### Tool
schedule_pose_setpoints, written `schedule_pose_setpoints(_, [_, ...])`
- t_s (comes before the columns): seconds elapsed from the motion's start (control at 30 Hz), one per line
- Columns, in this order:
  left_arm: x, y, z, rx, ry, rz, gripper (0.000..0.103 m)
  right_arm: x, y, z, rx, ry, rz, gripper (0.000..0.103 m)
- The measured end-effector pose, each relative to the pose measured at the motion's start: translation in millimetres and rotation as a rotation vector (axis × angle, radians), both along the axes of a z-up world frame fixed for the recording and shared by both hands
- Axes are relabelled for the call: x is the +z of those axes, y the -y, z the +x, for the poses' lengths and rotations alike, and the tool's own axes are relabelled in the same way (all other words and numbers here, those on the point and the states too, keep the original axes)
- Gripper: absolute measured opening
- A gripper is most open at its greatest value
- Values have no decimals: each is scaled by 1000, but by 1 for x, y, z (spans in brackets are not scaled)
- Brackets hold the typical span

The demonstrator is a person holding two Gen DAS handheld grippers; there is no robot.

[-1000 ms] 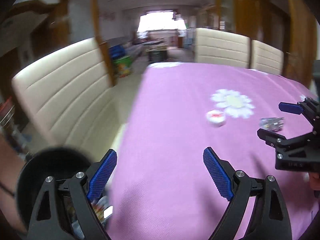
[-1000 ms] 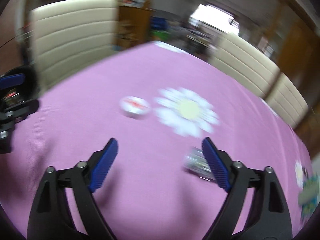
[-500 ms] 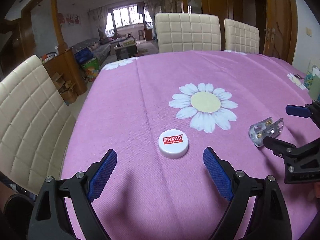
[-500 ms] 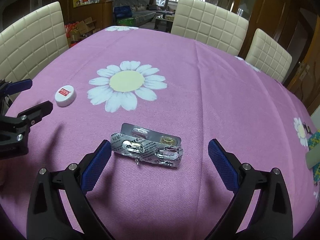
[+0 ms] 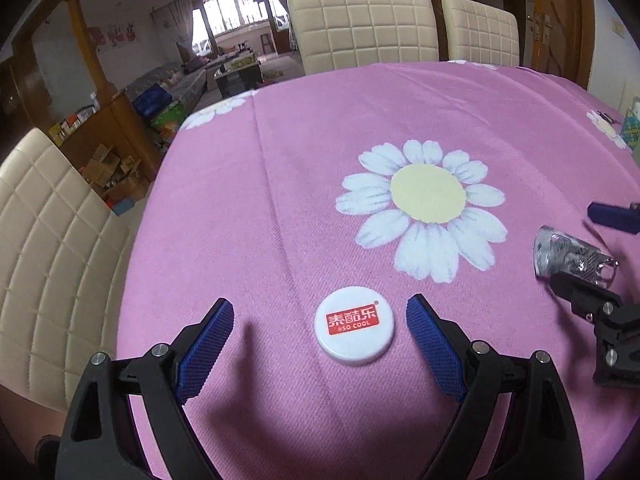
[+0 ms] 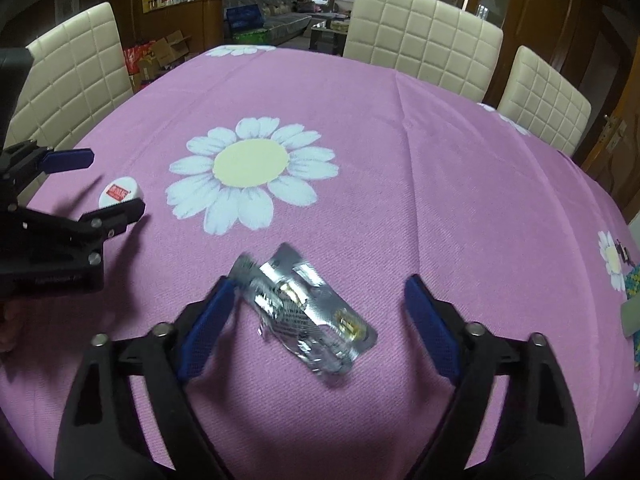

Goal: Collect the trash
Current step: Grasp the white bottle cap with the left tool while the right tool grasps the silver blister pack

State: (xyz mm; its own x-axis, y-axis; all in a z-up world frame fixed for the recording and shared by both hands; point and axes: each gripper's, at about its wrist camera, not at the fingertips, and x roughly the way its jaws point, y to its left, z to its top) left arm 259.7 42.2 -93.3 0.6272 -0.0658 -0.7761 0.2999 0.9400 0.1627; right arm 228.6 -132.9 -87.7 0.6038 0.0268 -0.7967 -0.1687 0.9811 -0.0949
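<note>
Still early in the collecting, judging by both scraps lying loose on the purple daisy tablecloth (image 5: 280,168): spread wide and empty, left gripper (image 5: 320,330) straddling the white bottle cap (image 5: 354,325), right gripper (image 6: 316,312) likewise gaping around the crumpled foil blister pack (image 6: 308,314), whose near-left corner sits just beside or against the left pad, too blurred to say which. Nothing gripped, no bin in view, so pinching, lifting and dropping both pieces left to do. Red label on the cap readable: "SO COOL" beneath Chinese characters.
</note>
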Motion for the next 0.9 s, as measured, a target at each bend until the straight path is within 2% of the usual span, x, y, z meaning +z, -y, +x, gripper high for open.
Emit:
schedule_pose_setpoints(0.07, [0,-3,0,0,-2,-21,86,-1,2,0,16,-14,36,55])
schedule_pose_setpoints(0.1, [-1,-4,-1,0,-2,-23,86,-1,1,-1,25,-18,43,44])
schedule_pose_setpoints(0.2, [0,-3,-5,-1,11,-18,82,2,-1,-4,35,-12,41,37])
schedule_pose_setpoints(0.23, [0,-2,-6,-10,15,-19,72,2,-2,-6,41,-13,44,37])
schedule_pose_setpoints(0.27, [2,-1,-9,-26,15,-24,67,2,-3,-7,45,-9,42,37])
schedule_pose_setpoints(0.33, [4,3,-13,-42,9,-24,45,4,-6,-9,53,1,34,37])
schedule_pose_setpoints(0.37, [4,3,-14,-51,6,-23,39,5,-7,-10,55,4,31,37])
schedule_pose_setpoints(0.53, [5,2,-20,-56,19,-10,39,5,-7,-10,57,3,34,37])
schedule_pose_setpoints(0.63, [10,-4,-24,-47,30,-30,39,7,-8,-13,62,9,31,37])
schedule_pose_setpoints(0.9, [27,-12,-66,-70,109,10,39,17,-23,-25,119,27,32,37])
